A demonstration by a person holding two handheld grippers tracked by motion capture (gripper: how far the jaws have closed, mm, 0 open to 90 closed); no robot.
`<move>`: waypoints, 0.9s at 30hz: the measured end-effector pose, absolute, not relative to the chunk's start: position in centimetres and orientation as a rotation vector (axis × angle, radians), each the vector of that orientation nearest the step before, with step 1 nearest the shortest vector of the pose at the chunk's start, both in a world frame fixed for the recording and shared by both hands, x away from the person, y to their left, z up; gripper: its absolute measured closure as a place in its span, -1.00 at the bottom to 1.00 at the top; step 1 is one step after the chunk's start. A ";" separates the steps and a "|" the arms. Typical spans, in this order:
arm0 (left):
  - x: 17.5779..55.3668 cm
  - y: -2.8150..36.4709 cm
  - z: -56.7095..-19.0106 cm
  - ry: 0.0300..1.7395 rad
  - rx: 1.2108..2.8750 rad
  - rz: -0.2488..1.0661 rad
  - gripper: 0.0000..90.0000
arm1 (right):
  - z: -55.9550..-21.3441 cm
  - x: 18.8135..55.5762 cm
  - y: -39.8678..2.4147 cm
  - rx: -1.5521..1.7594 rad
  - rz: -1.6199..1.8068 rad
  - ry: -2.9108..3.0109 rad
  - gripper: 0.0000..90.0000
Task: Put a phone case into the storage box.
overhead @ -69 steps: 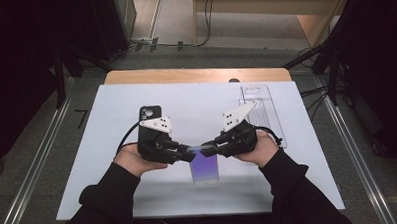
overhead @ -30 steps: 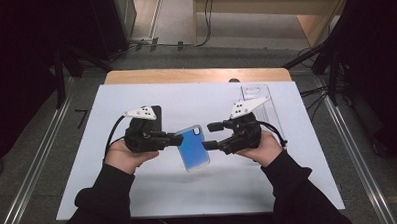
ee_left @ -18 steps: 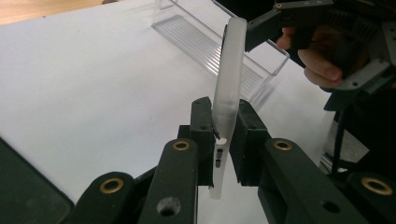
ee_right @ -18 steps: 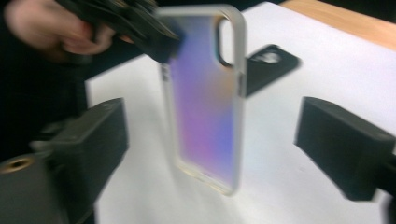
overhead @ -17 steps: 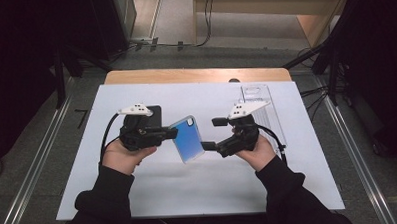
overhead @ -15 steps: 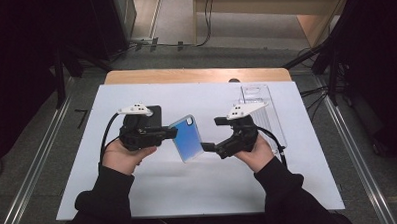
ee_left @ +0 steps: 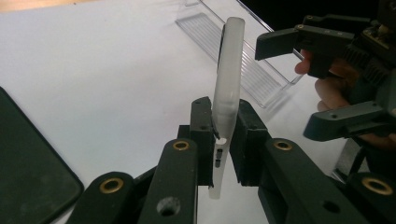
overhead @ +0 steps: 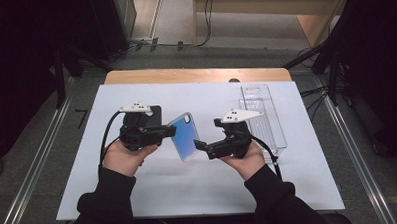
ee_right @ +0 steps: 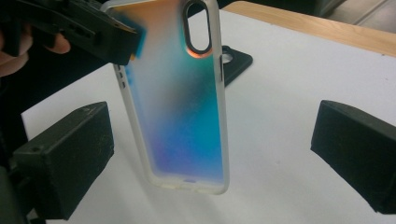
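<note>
you're mid hand-off here, by the look of it. your left gripper (overhead: 163,133) is clamped on one long edge of the phone case (overhead: 184,136), the iridescent blue one with frosted sides, and holds it up off the desk (overhead: 209,191), tilted, over the middle of the white surface. in the left gripper view the case (ee_left: 227,88) stands edge-on between the two black jaws and the pads press it from both sides, so that grip looks solid.

your right gripper (overhead: 201,145) has just been opening its jaws and they now stand wide with nothing pinched. in the right gripper view the case (ee_right: 175,98) hangs in the gap between them but sits closer to the left jaw, and neither pad touches it.

next move, i'd guess: slide the right gripper in a bit so the case's free long edge is centred, then close on it before the left lets go. watch the tilt, the frosted rim looks slippery.

other stuff: a black phone case (overhead: 154,113) lies flat behind your left gripper, and a clear plastic tray (overhead: 264,114) sits toward the desk's right edge.
</note>
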State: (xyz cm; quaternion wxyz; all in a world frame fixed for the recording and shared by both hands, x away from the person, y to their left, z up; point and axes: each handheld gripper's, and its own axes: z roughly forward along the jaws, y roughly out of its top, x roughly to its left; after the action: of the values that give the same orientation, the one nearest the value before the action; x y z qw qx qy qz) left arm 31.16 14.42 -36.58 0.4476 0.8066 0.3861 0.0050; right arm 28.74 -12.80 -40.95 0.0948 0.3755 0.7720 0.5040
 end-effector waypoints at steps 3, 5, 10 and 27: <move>31.2 14.3 -36.6 0.968 2.007 0.012 0.80 | -41.3 28.4 -12.2 1.129 1.474 2.266 -1.00; 31.1 14.2 -36.7 0.973 2.010 0.025 0.80 | -41.5 28.1 -11.8 1.127 1.458 2.256 -1.00; 30.9 14.0 -36.5 0.977 2.003 0.033 0.80 | -41.8 27.9 -10.9 1.141 1.430 2.239 -1.00; 30.3 12.7 -36.8 0.979 2.027 0.018 0.80 | -42.5 27.5 -8.8 1.163 1.376 2.237 -1.00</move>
State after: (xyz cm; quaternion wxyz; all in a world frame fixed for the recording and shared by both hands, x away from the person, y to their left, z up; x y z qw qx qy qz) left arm 30.34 12.68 -36.80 0.4308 0.8126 0.3925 0.0074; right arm 27.53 -8.78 -42.53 0.1344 0.4012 0.7717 0.4749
